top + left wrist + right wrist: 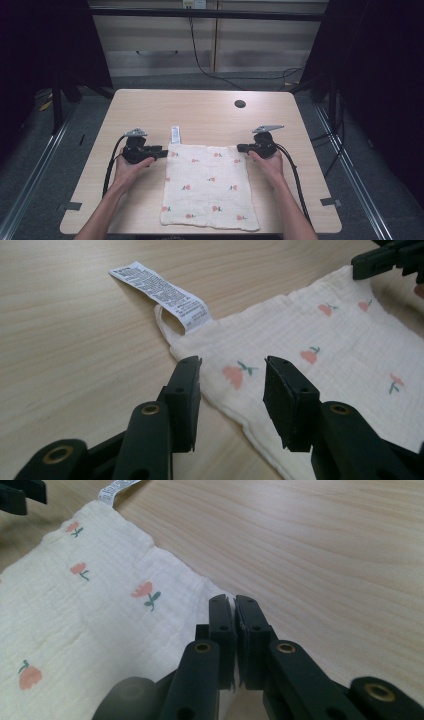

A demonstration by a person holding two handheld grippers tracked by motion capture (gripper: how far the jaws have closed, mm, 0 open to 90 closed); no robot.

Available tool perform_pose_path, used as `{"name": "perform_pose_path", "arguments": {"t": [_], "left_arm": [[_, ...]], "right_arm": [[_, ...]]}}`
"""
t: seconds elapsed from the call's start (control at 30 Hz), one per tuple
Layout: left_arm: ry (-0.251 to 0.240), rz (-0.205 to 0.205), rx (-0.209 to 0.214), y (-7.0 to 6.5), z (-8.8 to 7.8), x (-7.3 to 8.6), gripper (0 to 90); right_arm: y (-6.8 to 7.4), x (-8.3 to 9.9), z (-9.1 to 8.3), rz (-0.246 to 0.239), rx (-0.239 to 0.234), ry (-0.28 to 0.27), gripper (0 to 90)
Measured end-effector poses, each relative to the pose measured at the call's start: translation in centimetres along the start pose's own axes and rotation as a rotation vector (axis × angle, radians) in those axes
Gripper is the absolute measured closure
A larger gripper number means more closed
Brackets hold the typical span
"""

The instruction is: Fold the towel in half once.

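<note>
A cream cloth [210,185] printed with small pink flowers lies flat on the wooden table [200,110]. A white care label [175,135] sticks out from its far left corner. My left gripper [164,151] is at that corner, open; in the left gripper view its jaws [232,375] straddle the edge of the cloth [340,350] just below the label [160,290]. My right gripper [241,147] is at the far right corner. Its jaws [234,605] are pressed together where the corner of the cloth [75,605] runs in between them.
A round dark hole [240,104] sits in the tabletop at the far right. Cables trail from both grippers along the forearms. Bare wood lies beyond the cloth. The cloth's near edge reaches almost to the table's front edge.
</note>
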State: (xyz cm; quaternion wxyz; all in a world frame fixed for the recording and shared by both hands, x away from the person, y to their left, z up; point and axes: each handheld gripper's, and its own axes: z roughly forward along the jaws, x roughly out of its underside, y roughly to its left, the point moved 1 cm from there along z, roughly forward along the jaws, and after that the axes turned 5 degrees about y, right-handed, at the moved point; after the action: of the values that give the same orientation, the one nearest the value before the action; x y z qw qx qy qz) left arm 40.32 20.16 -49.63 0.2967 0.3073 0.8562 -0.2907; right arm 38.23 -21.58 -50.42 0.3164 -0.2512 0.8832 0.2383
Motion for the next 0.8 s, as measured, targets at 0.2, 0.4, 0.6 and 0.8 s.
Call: {"name": "perform_pose_path", "arguments": {"t": [0.2,0.4,0.6,0.8], "left_arm": [[0.005,-0.019,-0.001,1.2,1.3,-1.4,59.2],[0.050,-0.018,-0.042,1.7,2.3,-1.6,58.6],[0.062,-0.009,-0.070,1.5,3.2,-1.4,59.7],[0.074,0.056,-0.088,0.4,4.0,-1.7,61.8]], "right_arm": [[0.1,0.2,0.0,-0.007,-0.004,0.005,87.1],[0.2,0.3,-0.4,-0.007,-0.007,-0.007,87.0],[-0.2,0.9,-0.3,0.010,-0.006,-0.006,86.9],[-0.2,1.0,-0.3,0.007,-0.005,-0.001,86.9]]}}
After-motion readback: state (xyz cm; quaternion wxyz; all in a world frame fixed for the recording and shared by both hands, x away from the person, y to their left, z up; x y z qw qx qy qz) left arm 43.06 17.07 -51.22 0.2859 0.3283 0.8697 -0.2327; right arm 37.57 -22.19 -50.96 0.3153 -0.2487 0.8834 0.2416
